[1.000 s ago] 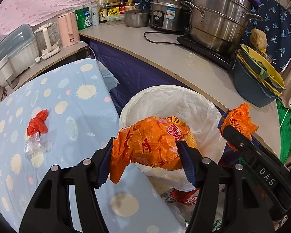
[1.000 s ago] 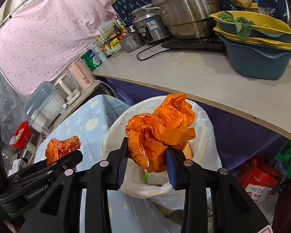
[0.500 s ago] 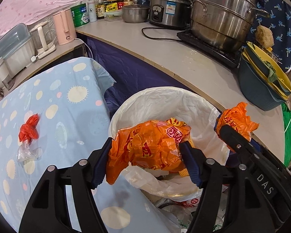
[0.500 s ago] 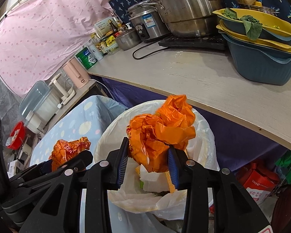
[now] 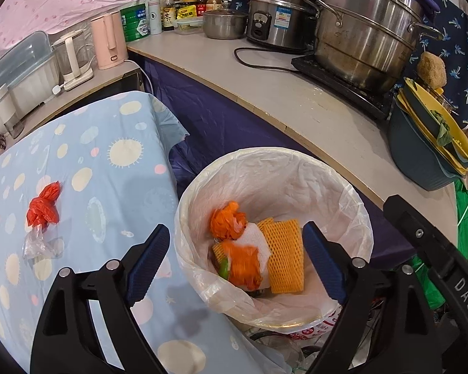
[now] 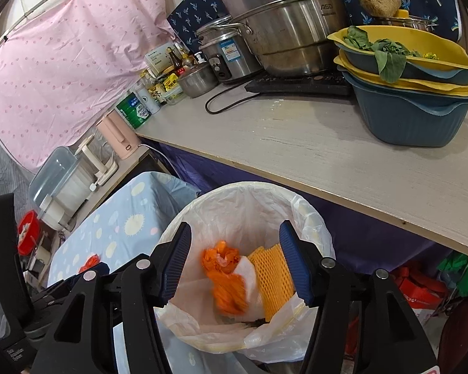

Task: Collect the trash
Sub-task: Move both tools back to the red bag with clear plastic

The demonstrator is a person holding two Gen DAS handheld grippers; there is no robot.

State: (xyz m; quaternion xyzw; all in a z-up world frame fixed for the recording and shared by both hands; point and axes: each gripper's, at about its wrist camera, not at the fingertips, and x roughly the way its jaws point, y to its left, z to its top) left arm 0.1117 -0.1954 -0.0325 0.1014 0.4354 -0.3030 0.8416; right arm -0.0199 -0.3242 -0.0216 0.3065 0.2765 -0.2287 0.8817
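Note:
A trash bin lined with a white plastic bag (image 5: 352, 196) (image 6: 312, 218) stands between the table and the counter. Two crumpled orange bags (image 5: 229, 222) (image 6: 226, 283) lie inside it with white paper and a yellow foam net (image 5: 284, 257) (image 6: 271, 277). My left gripper (image 5: 235, 263) is open and empty above the bin's near rim. My right gripper (image 6: 235, 261) is open and empty above the bin. A red plastic bag (image 5: 43, 207) and a clear wrapper (image 5: 40, 244) lie on the blue dotted tablecloth (image 5: 87, 162).
A counter (image 5: 296, 99) runs behind the bin with steel pots (image 5: 365, 28), a rice cooker (image 5: 277, 21), stacked basins (image 6: 411, 93), a pink kettle (image 5: 107, 40) and bottles. Red packaging (image 6: 421, 286) lies on the floor to the right.
Both grippers opened and let go of their orange bags, which dropped into the bin. Both moved slightly over the bin.

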